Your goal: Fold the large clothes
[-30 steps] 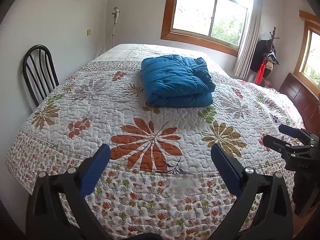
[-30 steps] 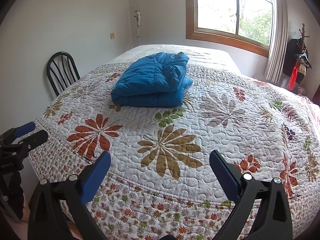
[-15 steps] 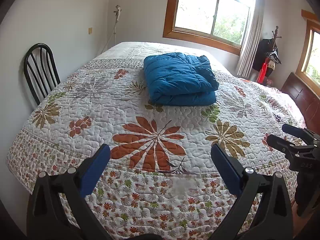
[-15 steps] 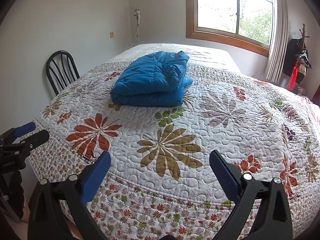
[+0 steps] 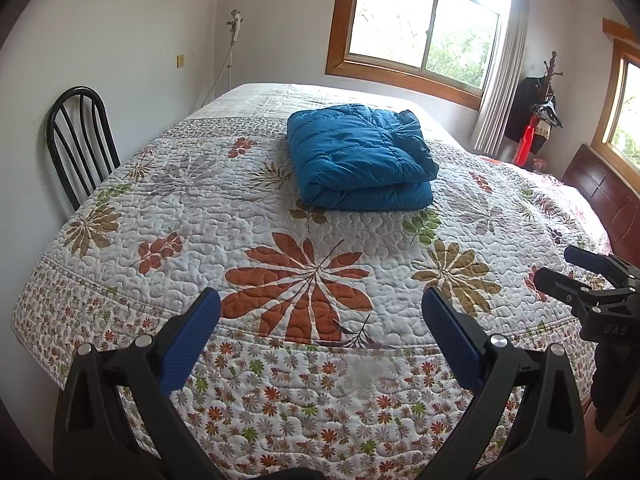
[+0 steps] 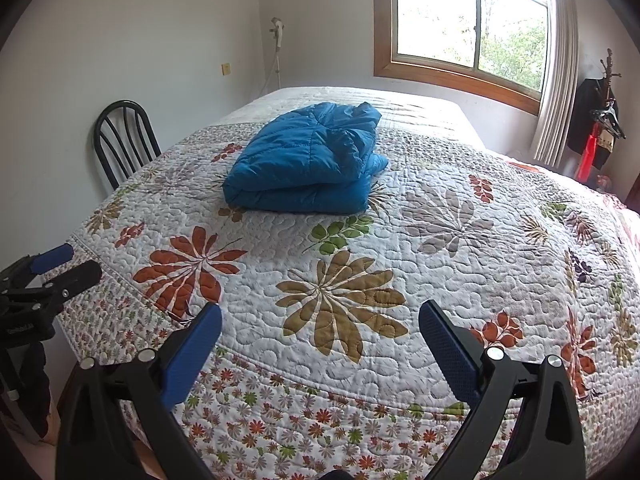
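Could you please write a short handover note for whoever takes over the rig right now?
Left gripper: open, empty, held off the near edge of the bed.
Right gripper: open, empty, beside the left one.
Blue puffy jacket: folded into a compact bundle, lying on the quilt toward the far middle of the bed, touched by neither gripper.
Done: the fold looks complete.
Left: probably only a check or tidy; no other garment shows on the quilt.

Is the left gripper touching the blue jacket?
Apart. The left wrist view shows the left gripper open near the bed's edge, with bare quilt between it and the folded blue jacket.
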### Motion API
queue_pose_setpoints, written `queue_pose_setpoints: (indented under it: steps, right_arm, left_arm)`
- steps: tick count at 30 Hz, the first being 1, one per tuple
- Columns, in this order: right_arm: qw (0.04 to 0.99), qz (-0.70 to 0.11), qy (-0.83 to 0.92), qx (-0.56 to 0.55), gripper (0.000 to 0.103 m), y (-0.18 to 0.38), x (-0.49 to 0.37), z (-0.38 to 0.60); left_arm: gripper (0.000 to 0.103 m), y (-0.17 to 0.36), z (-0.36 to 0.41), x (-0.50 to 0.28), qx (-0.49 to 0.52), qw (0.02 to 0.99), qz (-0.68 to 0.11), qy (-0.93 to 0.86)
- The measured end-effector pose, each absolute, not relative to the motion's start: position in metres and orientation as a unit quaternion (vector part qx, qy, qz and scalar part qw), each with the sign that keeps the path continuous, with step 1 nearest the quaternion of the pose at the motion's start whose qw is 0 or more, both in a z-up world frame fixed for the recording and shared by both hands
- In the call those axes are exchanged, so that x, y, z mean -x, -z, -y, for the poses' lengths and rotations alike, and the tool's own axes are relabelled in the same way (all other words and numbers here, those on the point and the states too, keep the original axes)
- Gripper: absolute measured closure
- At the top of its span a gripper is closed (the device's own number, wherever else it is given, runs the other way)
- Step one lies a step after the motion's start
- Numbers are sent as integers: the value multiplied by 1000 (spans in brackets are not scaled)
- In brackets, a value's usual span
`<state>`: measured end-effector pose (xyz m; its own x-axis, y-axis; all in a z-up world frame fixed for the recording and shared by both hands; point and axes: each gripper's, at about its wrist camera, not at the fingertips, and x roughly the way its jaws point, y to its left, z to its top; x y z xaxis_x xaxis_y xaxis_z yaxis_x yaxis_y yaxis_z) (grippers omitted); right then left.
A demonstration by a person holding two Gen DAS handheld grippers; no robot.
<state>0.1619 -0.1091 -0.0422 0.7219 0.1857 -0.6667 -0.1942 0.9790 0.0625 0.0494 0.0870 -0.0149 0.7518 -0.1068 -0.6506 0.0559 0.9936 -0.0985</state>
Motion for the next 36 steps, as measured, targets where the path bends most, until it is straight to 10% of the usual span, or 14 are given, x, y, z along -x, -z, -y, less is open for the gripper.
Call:
queue_pose_setpoints:
  steps: [36]
  right_arm:
    - [926, -362, -104, 9, 4, 44, -165, 107]
  left_arm:
    - [3, 17, -86, -54, 30, 936, -348, 46]
